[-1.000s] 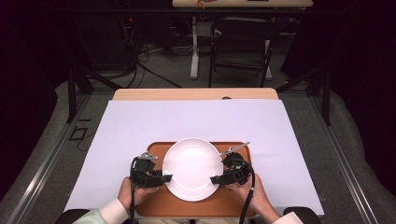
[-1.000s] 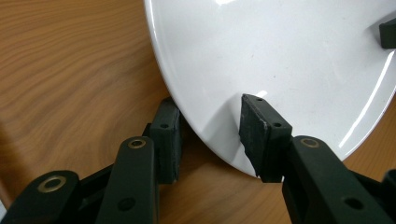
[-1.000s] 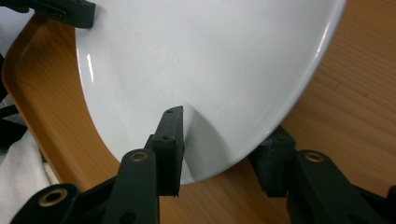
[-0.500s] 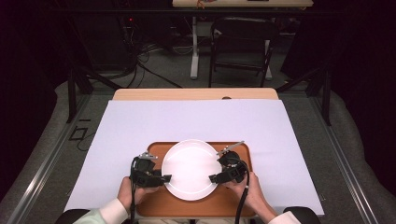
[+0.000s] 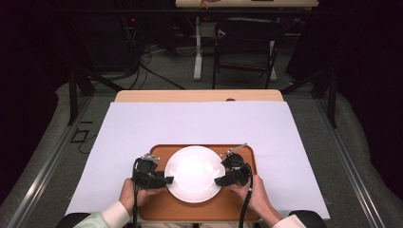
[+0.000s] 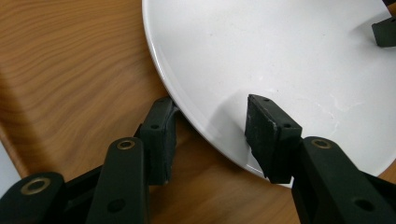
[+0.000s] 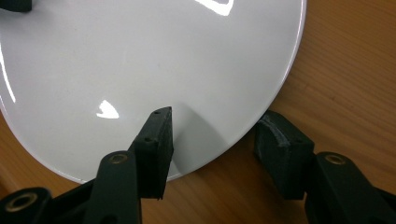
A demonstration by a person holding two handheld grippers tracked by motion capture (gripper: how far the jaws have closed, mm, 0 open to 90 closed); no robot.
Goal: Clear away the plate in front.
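High view: my white plate point(image 5: 194, 172) sits bare in the wooden tray point(image 5: 161, 211); left gripper point(image 5: 166, 180) and right gripper point(image 5: 218, 182) straddle its rim, spread.

The table point(image 5: 199, 123) is brightly lit from above while the far room is left dark; glare is thrown off the plate point(image 7: 140, 56), and soft jaw shadows are cast on it
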